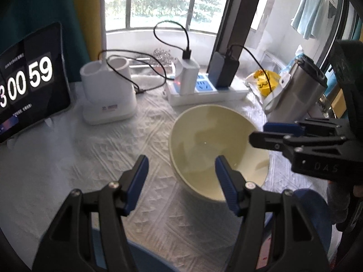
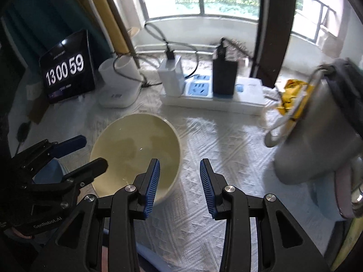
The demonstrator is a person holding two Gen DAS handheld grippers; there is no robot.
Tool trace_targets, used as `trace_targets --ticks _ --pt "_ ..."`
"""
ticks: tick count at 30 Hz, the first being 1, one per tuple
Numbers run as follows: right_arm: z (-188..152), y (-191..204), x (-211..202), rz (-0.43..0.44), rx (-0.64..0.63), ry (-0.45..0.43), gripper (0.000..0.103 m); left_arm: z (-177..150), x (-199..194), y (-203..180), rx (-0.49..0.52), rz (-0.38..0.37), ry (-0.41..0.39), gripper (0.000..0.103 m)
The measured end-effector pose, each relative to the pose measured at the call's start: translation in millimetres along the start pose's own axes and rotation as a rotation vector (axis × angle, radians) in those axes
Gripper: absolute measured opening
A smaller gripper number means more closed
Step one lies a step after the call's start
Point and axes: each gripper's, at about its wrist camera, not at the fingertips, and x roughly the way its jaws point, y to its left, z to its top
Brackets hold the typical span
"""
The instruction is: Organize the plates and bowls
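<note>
A cream bowl (image 1: 211, 140) (image 2: 136, 145) stands upright and empty on the white textured cloth (image 1: 95, 154). My left gripper (image 1: 181, 161) (image 2: 94, 151) is open and straddles the bowl's near left rim, one pad outside the wall and one over the inside. At the opposite rim my right gripper (image 2: 179, 162) (image 1: 258, 132) is also open, its left pad over the bowl's inside and its right pad outside. I see no pad pressing on the wall. A blue rounded thing (image 1: 313, 204) (image 2: 50, 170) lies low by the bowl, mostly hidden.
Behind the bowl stand a tablet showing a clock (image 1: 29, 79), a white holder (image 1: 109, 90) and a power strip with chargers and cables (image 1: 204, 88). A steel mug (image 2: 317, 136) and a yellow bag (image 1: 265, 79) sit to the right.
</note>
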Motion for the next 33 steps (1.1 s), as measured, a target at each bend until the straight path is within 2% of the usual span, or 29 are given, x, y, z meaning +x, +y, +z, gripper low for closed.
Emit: trace_targets --ticks 6,11,14,16,19,24,29,33 --pt "7 3 16 0.013 -0.016 0.077 0.039 -2 13 -6 0.016 -0.018 0.045 0.062" --pt "11 -1 34 0.031 0.005 0.181 0.039 -2 19 -8 0.022 -0.021 0.056 0.061" --pt "12 -1 43 0.044 -0.008 0.229 0.038 -3 22 -8 0.014 -0.046 0.064 0.052" --pt "13 0 45 0.039 -0.023 0.226 0.027 -2 22 -9 0.011 -0.046 0.066 0.050" --pt "14 3 48 0.033 -0.050 0.225 0.021 -1 23 -8 0.005 -0.045 0.066 0.049" --pt "13 11 52 -0.018 -0.100 0.224 0.020 -1 24 -7 -0.008 -0.040 0.063 0.044" --pt "12 11 51 -0.019 -0.092 0.207 0.019 -3 22 -5 -0.017 -0.037 0.058 0.041" --pt "13 11 43 -0.038 -0.083 0.158 0.015 -3 19 -6 -0.018 -0.040 0.051 0.041"
